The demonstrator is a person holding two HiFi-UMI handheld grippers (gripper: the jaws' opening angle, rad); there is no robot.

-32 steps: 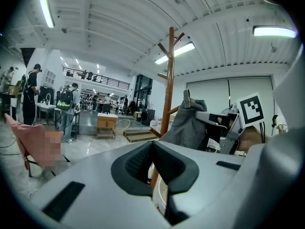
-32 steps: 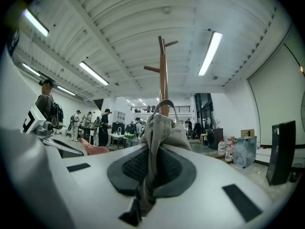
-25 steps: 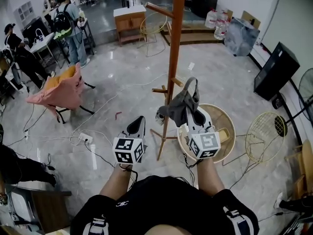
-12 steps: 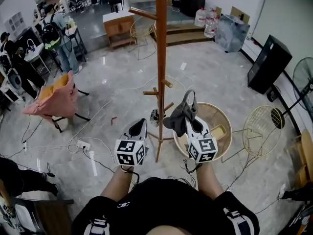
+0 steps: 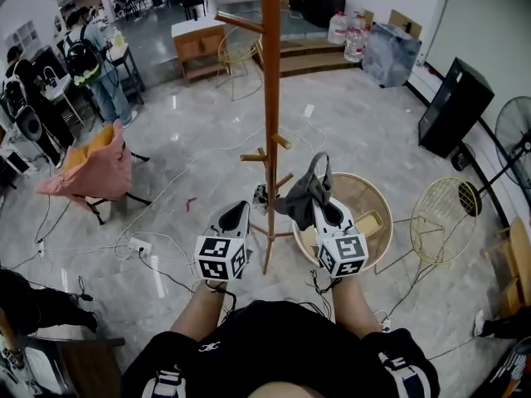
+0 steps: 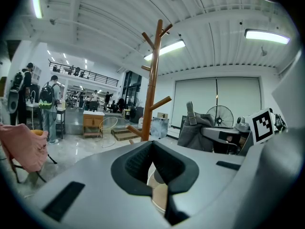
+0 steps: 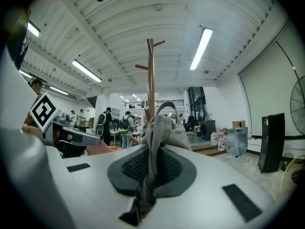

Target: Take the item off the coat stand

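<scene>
Right gripper has its jaws pressed together on a fold of the grey fabric item. The cloth is bunched between the pads and its strap loop stands up above them. Left gripper is held level beside it with its jaws drawn together and nothing between them. In the head view the item hangs from the right gripper alone, low down and just right of the coat stand. Its left edge is close to the short lower pegs, and whether it touches one cannot be told. No part of it appears hooked over a peg, so the lift-off is judged essentially done and the step in hand is carrying the item clear. To do this well, the pinch should be kept firm, since only a fold is held and the rest hangs free. The draw should go away from the post, towards the person's right. The upright strap loop and the trailing cloth should be watched so that neither catches a lower peg. The left gripper is best kept out of the path. A round woven basket sits on the floor just beyond the right gripper. A chair draped in pink cloth stands well apart on the left.
</scene>
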